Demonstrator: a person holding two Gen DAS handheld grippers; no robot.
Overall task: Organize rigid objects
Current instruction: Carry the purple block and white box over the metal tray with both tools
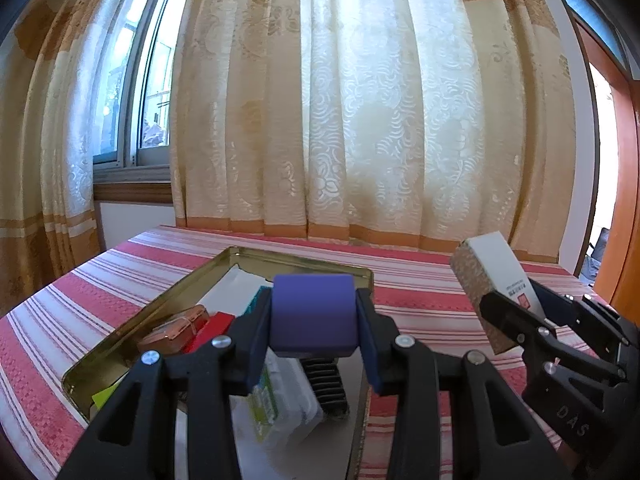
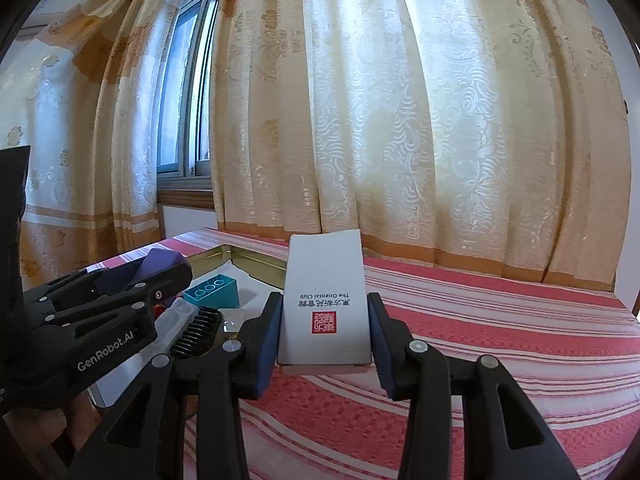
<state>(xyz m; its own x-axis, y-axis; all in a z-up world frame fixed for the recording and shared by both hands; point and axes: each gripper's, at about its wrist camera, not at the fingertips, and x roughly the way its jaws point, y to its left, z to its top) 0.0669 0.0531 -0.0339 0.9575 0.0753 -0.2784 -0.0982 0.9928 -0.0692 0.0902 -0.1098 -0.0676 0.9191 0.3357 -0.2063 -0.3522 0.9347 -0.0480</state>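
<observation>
Left wrist view: left gripper pinches a purple block over the tin tray; right gripper pinches a white box. Next, probably lower both gently inside.

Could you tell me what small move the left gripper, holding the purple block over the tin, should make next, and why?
Probably lower the left gripper a little and set the purple block into the gold tin. The block is clamped above the tin, which already holds a teal brick and a black comb, so aim for bare floor. The right gripper with the white box can wait.
</observation>
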